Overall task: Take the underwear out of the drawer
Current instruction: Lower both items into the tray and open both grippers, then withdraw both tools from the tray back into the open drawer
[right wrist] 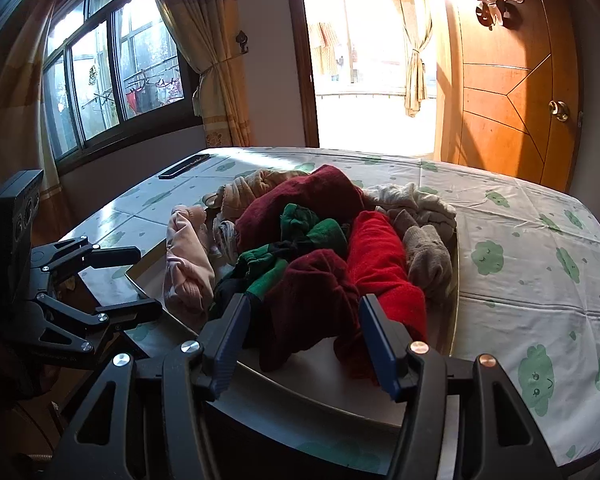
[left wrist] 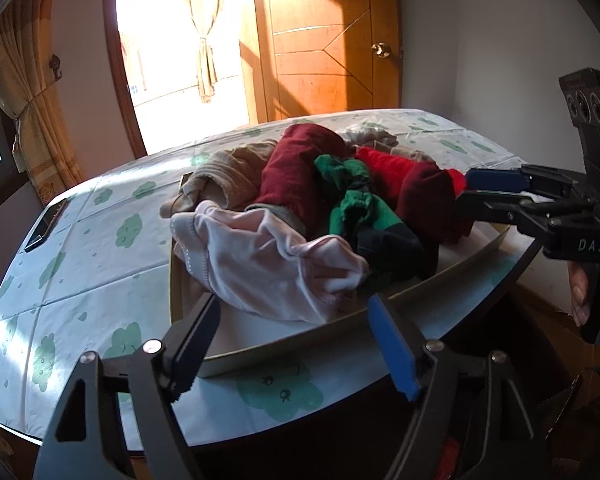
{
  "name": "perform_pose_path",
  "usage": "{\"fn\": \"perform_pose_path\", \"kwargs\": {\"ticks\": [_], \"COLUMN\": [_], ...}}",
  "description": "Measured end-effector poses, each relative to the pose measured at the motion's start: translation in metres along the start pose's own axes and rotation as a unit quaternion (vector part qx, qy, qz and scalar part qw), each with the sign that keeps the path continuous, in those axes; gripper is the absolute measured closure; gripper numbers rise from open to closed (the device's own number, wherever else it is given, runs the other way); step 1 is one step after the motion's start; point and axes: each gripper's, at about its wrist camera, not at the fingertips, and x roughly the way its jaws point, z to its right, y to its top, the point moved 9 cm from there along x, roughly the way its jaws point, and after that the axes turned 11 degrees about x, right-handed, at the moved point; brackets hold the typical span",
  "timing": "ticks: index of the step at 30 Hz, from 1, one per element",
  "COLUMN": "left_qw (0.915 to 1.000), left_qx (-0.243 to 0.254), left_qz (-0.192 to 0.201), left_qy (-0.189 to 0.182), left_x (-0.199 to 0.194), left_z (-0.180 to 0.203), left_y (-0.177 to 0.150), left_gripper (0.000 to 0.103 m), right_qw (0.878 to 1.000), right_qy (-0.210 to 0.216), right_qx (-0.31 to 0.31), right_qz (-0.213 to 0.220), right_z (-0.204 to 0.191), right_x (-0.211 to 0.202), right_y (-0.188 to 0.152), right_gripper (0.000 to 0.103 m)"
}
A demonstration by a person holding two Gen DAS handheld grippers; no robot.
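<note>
A shallow drawer [left wrist: 460,268] [right wrist: 455,300] sits on the cloth-covered table, heaped with underwear: a pale pink piece [left wrist: 268,264] [right wrist: 188,260], dark red ones [left wrist: 292,176] [right wrist: 312,280], a green-and-black one [left wrist: 356,208] [right wrist: 308,232], a bright red one [right wrist: 380,256] and beige ones [left wrist: 220,176]. My left gripper [left wrist: 296,312] [right wrist: 140,280] stands open at the drawer's near rim, its tips just short of the pink piece. At the drawer's other side my right gripper [right wrist: 302,312] [left wrist: 476,190] is open, with a dark red piece lying loosely between its fingers.
A flat black device [left wrist: 46,220] [right wrist: 184,166] lies near the table's far edge. The white tablecloth [right wrist: 520,240] with green clouds covers the table around the drawer. Behind stand a wooden door [left wrist: 320,60], a bright doorway and a curtained window [right wrist: 112,80]. A hand [left wrist: 578,292] holds the right gripper.
</note>
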Motion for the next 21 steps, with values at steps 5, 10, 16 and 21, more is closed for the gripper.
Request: {"fn": "perform_pose_path", "kwargs": {"ticks": [5, 10, 16, 21], "left_qw": [0.9999, 0.9998, 0.9993, 0.9965], "left_qx": [0.006, 0.014, 0.036, 0.064], "left_qz": [0.009, 0.009, 0.004, -0.029], "left_qy": [0.005, 0.004, -0.007, -0.046], "left_x": [-0.01, -0.018, -0.026, -0.02], "left_z": [0.005, 0.013, 0.029, 0.057], "left_y": [-0.002, -0.007, -0.024, -0.05], "left_gripper": [0.01, 0.007, 0.004, 0.004], "right_qw": [1.0, 1.0, 0.999, 0.994], "right_qy": [0.006, 0.016, 0.023, 0.024], "right_qx": [-0.001, -0.008, -0.033, -0.075], "right_qz": [0.003, 0.003, -0.023, -0.077], "right_z": [-0.004, -0.009, -0.014, -0.012], "right_x": [-0.013, -0.029, -0.051, -0.065], "right_y": [-0.003, -0.01, -0.033, -0.07], "right_gripper": [0.044, 0.044, 0.044, 0.044]}}
